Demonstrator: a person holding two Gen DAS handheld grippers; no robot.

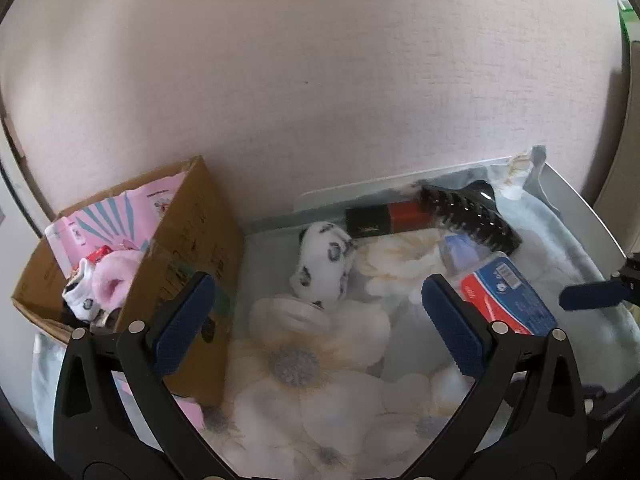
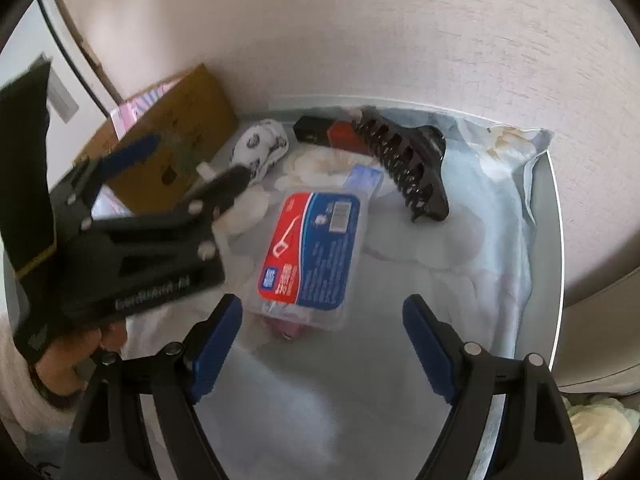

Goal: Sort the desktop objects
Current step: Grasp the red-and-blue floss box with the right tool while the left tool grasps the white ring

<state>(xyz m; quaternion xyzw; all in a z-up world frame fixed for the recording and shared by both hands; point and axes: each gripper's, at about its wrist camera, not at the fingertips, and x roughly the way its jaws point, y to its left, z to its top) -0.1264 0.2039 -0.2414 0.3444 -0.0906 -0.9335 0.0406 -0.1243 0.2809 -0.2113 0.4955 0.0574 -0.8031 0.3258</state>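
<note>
Left wrist view: left tongs [image 1: 316, 320] gape wide and empty above the spotted sock [image 1: 322, 266], which lies just right of the cardboard box [image 1: 188, 248]. Soft, light, yielding; pinch its bunched middle. Right tongs [image 2: 320, 344] also wide, empty.

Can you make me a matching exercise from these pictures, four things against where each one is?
Things:
1. hair clip
2. pink sock
3. spotted sock
4. floss pack

Places:
A. inside the cardboard box
B. nearest the right gripper
C. on the cloth beside the box
D. far end, against the red and black box

Pairs: 1-D, 2-A, 3-C, 4-B
</note>
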